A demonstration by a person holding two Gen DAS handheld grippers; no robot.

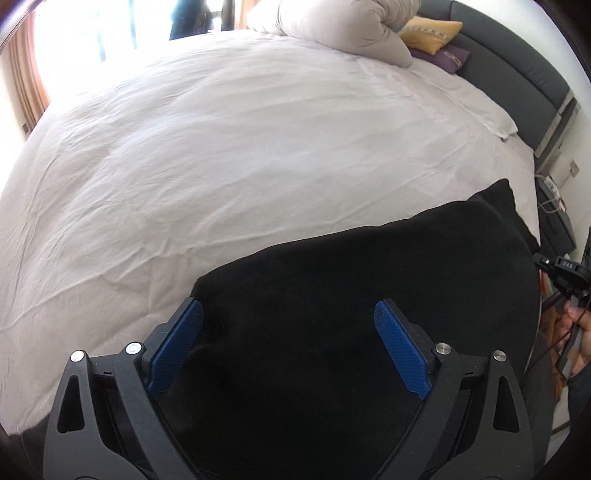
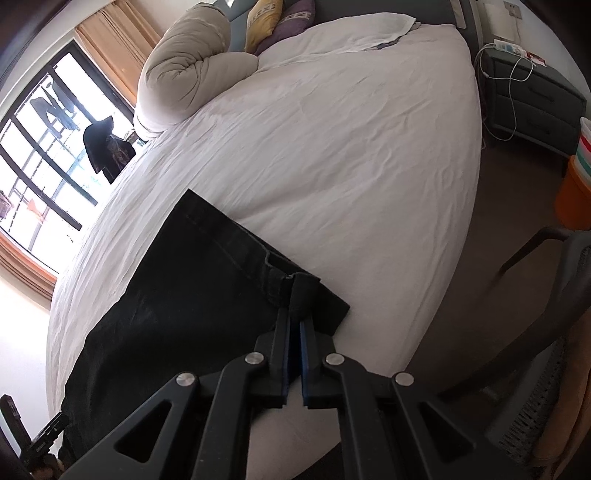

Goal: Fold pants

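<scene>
Black pants [image 2: 177, 295] lie flat along the near edge of the bed [image 2: 332, 155], on the white sheet, hems pointing toward the window [image 2: 40, 140].

Right gripper [image 2: 295, 317]: fingers pressed together, pinching a raised fold of the pants at the hem corner nearest the bed's edge. The fingertips are buried in the cloth, so how deep the bite goes cannot be told.

Left gripper [image 1: 288, 325]: blue pads [image 1: 177, 347] spread wide, nothing between them, hovering over the pants [image 1: 351, 314]. Whether the pads touch the fabric cannot be told; black on black hides the gap. From this view the pants read as a featureless dark mass with no seams or waistband to make out, and their near end is cut off by the frame and the gripper body.

In the right view, stitching shows along the hem; the other end of the pants runs down out of sight at the lower left.

Rolled duvet [image 2: 184, 62] sits at the head of the bed, with a yellow pillow [image 2: 262, 22] and a purple one [image 2: 288, 26] beside it, both partly hidden behind it. Nightstand [image 2: 532, 99] stands beside the bed with a white cable draped over it. Window glare washes out what lies outside.
</scene>
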